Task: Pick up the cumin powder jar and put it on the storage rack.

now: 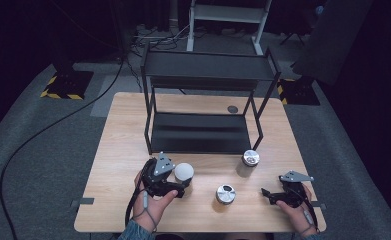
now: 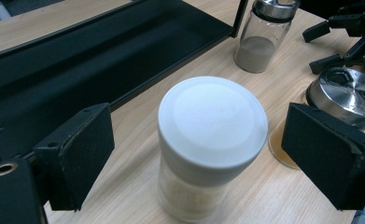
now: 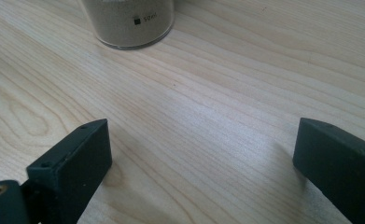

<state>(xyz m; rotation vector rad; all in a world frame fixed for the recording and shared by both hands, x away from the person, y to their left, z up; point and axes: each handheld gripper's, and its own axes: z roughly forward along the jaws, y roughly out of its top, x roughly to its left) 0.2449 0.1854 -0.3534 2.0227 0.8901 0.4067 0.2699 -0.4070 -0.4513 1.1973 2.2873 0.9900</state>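
A white-lidded jar of pale powder stands on the wooden table between the jaws of my left gripper. Both black pads stand clear of its sides, so this gripper is open. From above, the white-lidded jar sits at the tip of the left gripper, in front of the black rack. My right gripper hovers open over bare wood, nothing between its jaws. It is at the table's near right.
A short jar with a steel lid stands between the two grippers. A taller steel-capped glass shaker stands near the rack's right front leg. The base of a jar of sandy powder lies ahead of the right gripper.
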